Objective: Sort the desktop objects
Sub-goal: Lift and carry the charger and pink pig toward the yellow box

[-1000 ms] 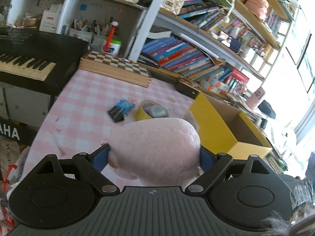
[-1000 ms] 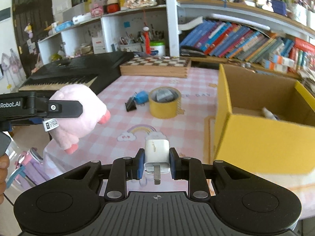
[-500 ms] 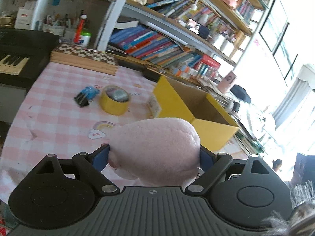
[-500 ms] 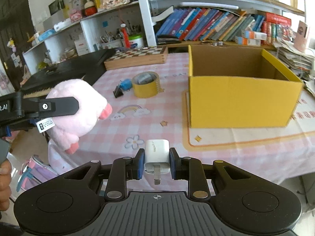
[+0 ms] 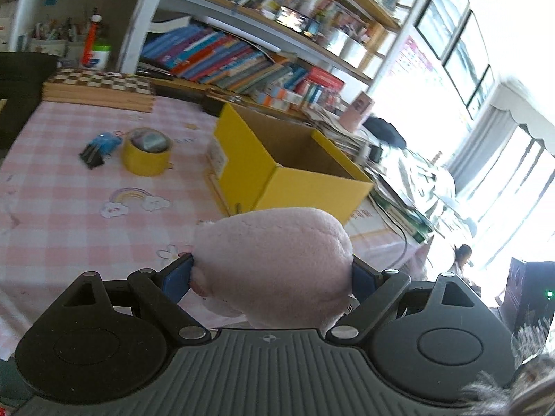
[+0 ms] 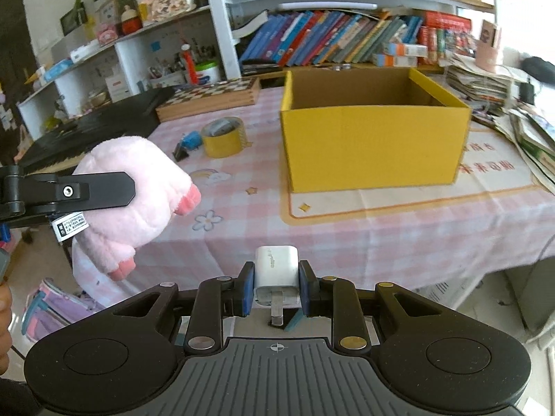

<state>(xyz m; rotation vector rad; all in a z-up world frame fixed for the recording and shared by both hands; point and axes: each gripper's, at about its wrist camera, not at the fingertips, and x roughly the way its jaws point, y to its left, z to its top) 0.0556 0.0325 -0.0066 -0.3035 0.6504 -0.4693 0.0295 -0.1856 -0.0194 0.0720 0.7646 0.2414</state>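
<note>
The pink toy (image 5: 274, 260) is fuzzy plush cloth. The charger (image 6: 276, 270) is smooth white plastic with a dull metal prong. The box (image 6: 374, 145) is matt yellow cardboard, raw brown inside. A checked cloth (image 6: 347, 222) covers the bench. The tape roll (image 6: 223, 138) looks glossy.

The left tool (image 5: 272, 274) is held wide, its blue pads pressed into both sides of a pink plush toy (image 5: 274, 263). The right tool (image 6: 276, 289), pointing down toward the worktop (image 6: 381, 228), is clamped narrowly on a white charger (image 6: 276, 274), prong facing back.
</note>
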